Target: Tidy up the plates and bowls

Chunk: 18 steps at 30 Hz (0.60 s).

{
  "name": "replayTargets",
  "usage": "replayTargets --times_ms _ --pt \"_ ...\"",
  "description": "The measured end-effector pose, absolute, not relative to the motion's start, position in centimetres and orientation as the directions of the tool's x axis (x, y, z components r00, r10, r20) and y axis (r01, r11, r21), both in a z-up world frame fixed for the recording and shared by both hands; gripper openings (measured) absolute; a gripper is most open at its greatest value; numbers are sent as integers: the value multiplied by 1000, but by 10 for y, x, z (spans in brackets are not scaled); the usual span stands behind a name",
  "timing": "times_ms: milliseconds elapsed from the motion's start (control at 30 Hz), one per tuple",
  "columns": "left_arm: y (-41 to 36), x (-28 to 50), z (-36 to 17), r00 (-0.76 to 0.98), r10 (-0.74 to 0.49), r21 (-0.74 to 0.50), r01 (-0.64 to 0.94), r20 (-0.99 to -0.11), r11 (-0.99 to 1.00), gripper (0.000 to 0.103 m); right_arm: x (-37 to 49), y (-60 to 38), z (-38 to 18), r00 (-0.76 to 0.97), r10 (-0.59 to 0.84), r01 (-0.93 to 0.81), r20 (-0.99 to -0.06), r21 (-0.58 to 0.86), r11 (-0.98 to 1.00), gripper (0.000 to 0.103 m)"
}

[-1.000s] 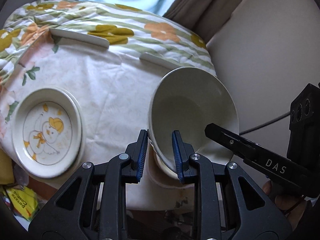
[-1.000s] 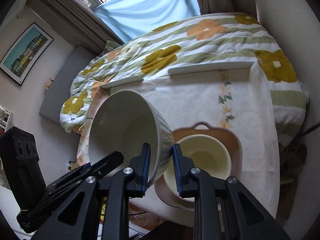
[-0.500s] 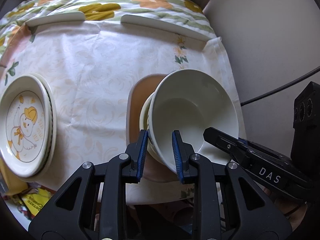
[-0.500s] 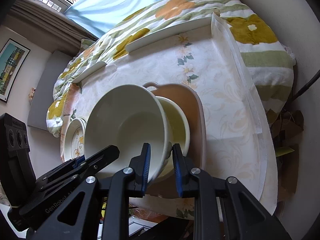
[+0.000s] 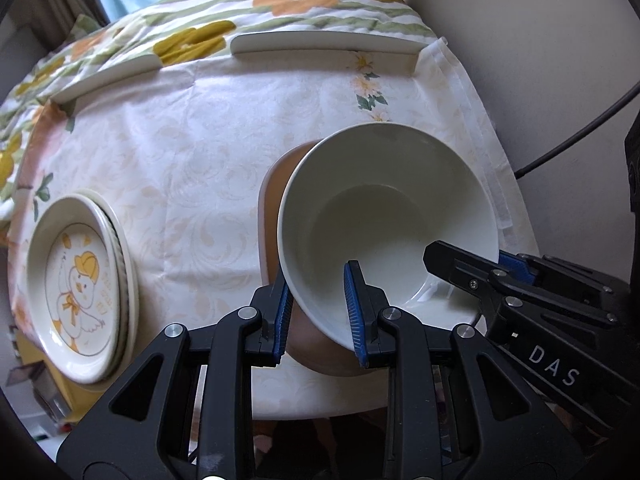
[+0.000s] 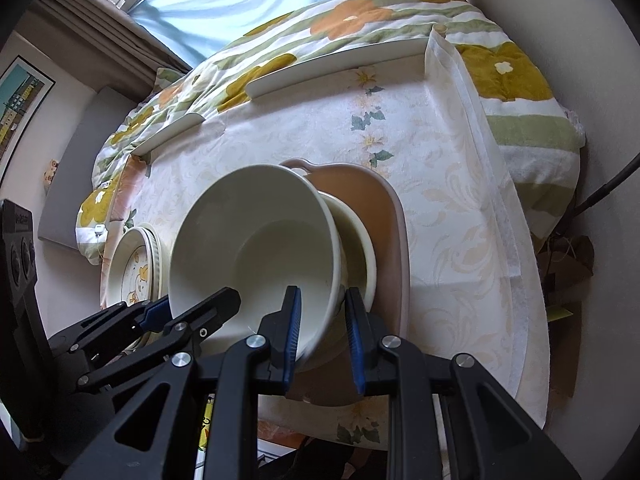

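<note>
Both grippers are seen at the bottom of their frames with jaws parted. The left gripper [image 5: 318, 312] straddles the near rim of the white bowl [image 5: 384, 216]: one blue pad lies outside the wall, the other inside, with visible gaps, so the rim is not clamped. The right gripper [image 6: 322, 334] likewise straddles the bowl's rim, its pads spread on either side of the wall. The bowl is shown at centre frame, nested in a cream bowl [image 6: 360, 240], which rests on a pink handled tray [image 6: 372, 192]. Toward the left edge, a stack of plates [image 5: 80, 300] bearing a duck picture is seen on the tablecloth [image 5: 200, 160]. At the top, a floral quilt [image 5: 240, 12] is shown.
</note>
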<state>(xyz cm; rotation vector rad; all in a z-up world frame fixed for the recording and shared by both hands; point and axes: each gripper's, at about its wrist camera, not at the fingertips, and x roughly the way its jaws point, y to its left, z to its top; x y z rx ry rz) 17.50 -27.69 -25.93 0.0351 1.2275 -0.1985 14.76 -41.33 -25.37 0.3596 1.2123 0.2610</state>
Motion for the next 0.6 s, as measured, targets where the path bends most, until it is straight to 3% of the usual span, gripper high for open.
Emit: replayTargets --times_ms 600 --pt "-284 180 -263 314 -95 -33 197 -945 980 22 158 -414 -249 274 365 36 -890 389 921 21"
